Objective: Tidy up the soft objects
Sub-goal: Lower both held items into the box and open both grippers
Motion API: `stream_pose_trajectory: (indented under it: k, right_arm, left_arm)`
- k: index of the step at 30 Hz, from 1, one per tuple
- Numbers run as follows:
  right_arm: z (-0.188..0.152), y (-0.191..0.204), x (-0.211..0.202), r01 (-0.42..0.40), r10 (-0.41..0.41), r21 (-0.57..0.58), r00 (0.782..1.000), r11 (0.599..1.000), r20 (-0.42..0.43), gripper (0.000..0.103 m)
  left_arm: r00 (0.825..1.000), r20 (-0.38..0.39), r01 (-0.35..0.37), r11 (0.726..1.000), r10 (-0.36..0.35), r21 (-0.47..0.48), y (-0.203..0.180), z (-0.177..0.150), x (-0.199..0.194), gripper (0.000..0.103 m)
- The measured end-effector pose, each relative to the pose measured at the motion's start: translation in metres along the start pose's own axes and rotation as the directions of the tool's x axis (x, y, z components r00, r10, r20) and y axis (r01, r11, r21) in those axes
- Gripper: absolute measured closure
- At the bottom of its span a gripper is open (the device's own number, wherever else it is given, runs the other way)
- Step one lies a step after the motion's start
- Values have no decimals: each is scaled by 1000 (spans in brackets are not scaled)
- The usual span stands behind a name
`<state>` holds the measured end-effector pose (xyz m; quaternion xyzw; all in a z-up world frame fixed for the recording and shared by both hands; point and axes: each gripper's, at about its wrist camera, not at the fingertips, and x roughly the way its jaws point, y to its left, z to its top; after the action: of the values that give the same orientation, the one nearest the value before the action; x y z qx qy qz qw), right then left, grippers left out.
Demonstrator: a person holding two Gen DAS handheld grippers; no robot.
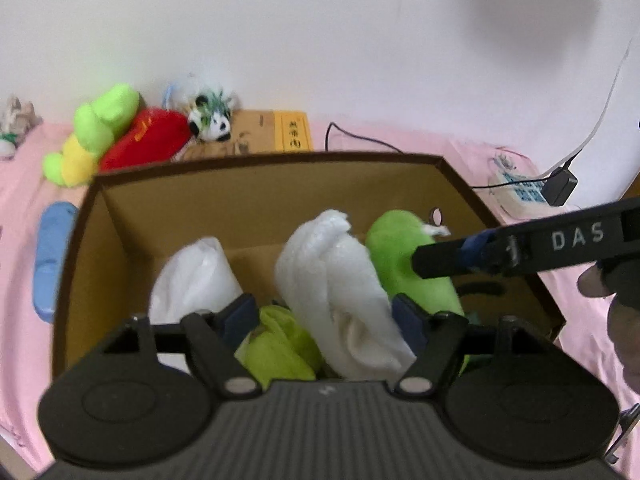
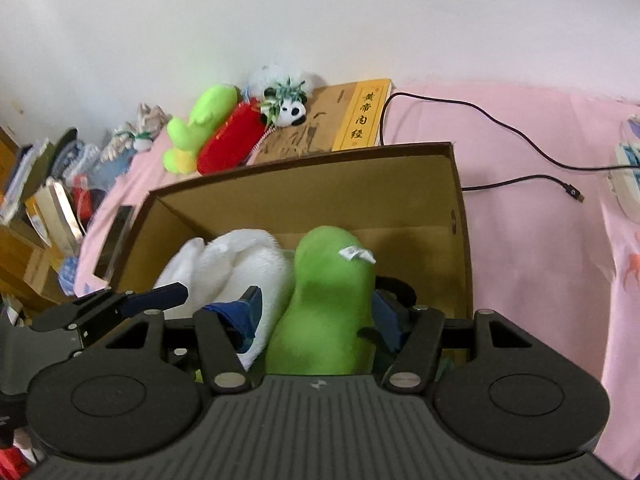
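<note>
An open cardboard box (image 1: pixel 256 184) (image 2: pixel 304 184) sits on the pink bed. Inside it are a white rolled towel (image 1: pixel 336 276) (image 2: pixel 236 264), a green plush (image 1: pixel 404 260) (image 2: pixel 332 300), a white bundle (image 1: pixel 196 276) and a yellow-green cloth (image 1: pixel 280 344). My left gripper (image 1: pixel 324 316) has its fingers around the white towel and the yellow-green cloth over the box. My right gripper (image 2: pixel 316 312) is shut on the green plush; in the left wrist view it (image 1: pixel 424 260) reaches in from the right.
Behind the box lie a green-yellow plush (image 1: pixel 96 132) (image 2: pixel 200 124), a red plush (image 1: pixel 148 136) (image 2: pixel 232 136), a panda toy (image 1: pixel 212 120) (image 2: pixel 288 108) and a book (image 2: pixel 360 116). A black cable (image 2: pixel 500 132), power strip (image 1: pixel 520 188) and blue item (image 1: pixel 52 256) lie on the bed.
</note>
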<state>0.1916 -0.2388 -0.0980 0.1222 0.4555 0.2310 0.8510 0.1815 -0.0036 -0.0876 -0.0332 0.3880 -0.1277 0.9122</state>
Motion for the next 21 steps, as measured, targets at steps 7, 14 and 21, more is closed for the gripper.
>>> stream_pose_trajectory:
  k: [7, 14, 21]
  right_arm:
    - [-14, -2, -21, -30, 27, 50, 998, 998, 56, 57]
    - [-33, 7, -50, -38, 31, 59, 992, 998, 121, 57]
    - [-55, 15, -68, -46, 36, 62, 987, 997, 158, 57]
  left_arm:
    - [999, 33, -19, 1000, 18, 13, -5, -1, -25, 28]
    - [996, 48, -76, 997, 75, 33, -16, -7, -51, 27]
    - [989, 58, -139, 989, 135, 58, -33, -19, -73, 23]
